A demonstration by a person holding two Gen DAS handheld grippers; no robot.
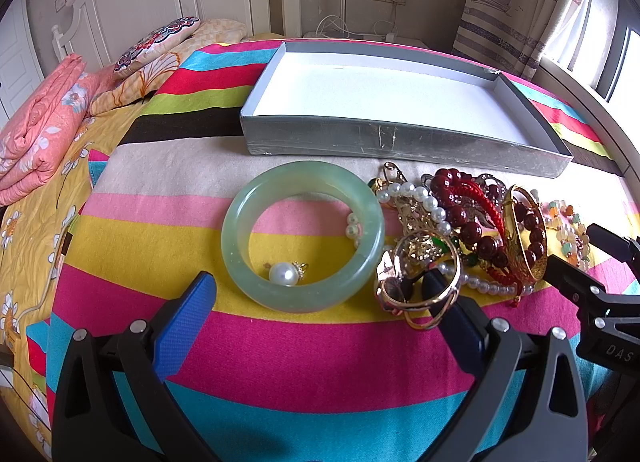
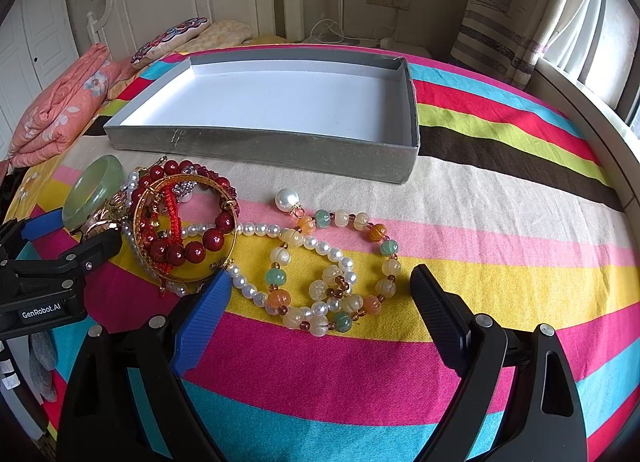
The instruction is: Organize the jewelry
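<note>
Shiny beads, soft cloth

The green bangle (image 1: 302,236) looks smooth and glossy; the striped blanket (image 2: 500,221) is woven cloth; the box (image 2: 280,145) looks like dull grey cardboard.

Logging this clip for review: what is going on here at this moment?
A person holds two grippers over a striped bedspread strewn with jewelry. The left gripper is open around the jade bangle; the right gripper is open around the pastel bead bracelet. Neither grips anything. A tangled pile with red beads lies between them. The grey box behind is empty, so sorting has not begun.
</note>
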